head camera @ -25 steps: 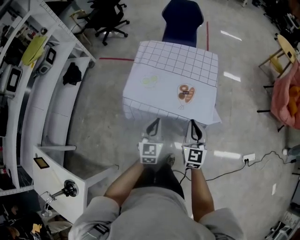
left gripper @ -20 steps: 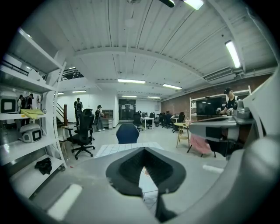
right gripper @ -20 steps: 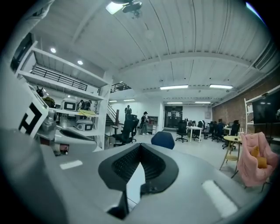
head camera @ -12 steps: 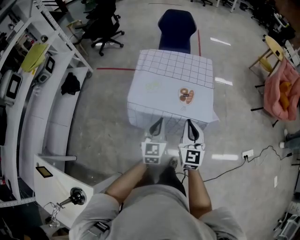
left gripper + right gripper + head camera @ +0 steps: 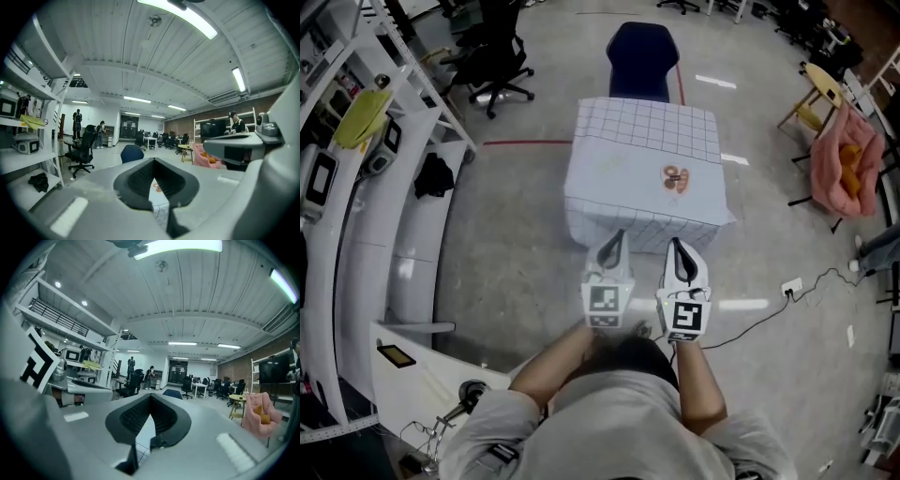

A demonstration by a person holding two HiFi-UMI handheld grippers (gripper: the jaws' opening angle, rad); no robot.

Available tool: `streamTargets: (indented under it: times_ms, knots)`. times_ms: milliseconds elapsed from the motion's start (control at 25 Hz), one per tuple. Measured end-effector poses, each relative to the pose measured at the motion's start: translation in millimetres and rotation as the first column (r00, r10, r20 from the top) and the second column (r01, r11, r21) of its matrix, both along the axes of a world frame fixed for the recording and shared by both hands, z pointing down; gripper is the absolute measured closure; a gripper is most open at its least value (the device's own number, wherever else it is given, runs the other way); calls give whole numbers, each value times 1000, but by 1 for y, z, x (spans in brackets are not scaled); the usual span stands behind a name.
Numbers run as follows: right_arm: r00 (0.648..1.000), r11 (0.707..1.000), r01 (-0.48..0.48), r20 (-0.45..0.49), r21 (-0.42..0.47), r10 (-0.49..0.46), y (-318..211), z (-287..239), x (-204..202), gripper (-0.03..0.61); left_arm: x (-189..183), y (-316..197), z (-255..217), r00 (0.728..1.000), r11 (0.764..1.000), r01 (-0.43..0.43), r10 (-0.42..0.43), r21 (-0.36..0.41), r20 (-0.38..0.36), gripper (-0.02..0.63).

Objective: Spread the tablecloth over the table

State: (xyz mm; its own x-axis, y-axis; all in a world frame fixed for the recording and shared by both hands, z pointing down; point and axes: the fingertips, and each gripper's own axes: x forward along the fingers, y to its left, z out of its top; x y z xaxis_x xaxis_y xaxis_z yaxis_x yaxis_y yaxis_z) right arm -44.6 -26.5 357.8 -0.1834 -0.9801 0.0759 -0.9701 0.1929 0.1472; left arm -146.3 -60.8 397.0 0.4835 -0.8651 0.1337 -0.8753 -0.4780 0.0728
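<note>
- Looks pretty much done tbh. The tablecloth [image 5: 642,173] already covers the whole top of the table, checked pattern up, and hangs down the near side and both flanks, so none of the table itself shows.
- The top looks flat from the head view, with no big wrinkles as far as it can tell. The little printed motif [image 5: 676,178] sits toward the right of the top.
- One possible leftover: the near right corner [image 5: 727,218] of the cloth flares out a bit instead of hanging straight. Could use a tug, or it could just be how it falls.
- The left gripper [image 5: 615,240] has its jaws closed, tips together and nothing pinched between the pads [image 5: 140,176].
- Same story for the right gripper [image 5: 677,247]: jaws fully closed and empty.
- Both grippers are held side by side in front of the person, pointing at the table but short of it. They aren't touching the cloth at all.
- In both gripper views the cloth only shows as a sliver of grid through the gap behind the closed tips. It's ahead of and below the fingers, not in them.
- The blue chair [image 5: 641,58] sits at the far side of the table.
</note>
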Motion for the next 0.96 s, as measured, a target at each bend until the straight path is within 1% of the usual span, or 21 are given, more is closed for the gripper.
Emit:
streamTargets:
  times_ms: [80,240,480,680,960]
  knots:
    - [1000,1000,-2,2,7,2,2,-6,-8,573,-7,5,-5,1000,1000,2,-2,0,-20,592]
    - [999,1000,-6,-34,21,6,4,-13,-23,572,-15,12,-13,1000,999,-19,19,29,5,592]
    - [1000,1000,-1,-12,19,1,10,-19,-33,572,-23,17,-20,999,999,-34,34,37,16,592]
    - [1000,1000,-7,5,21,7,15,-23,-25,572,-7,24,-22,998,998,-55,55,37,9,592]
    - [999,1000,-24,31,10,24,12,-19,1,572,20,23,-19,998,997,-65,65,32,1,592]
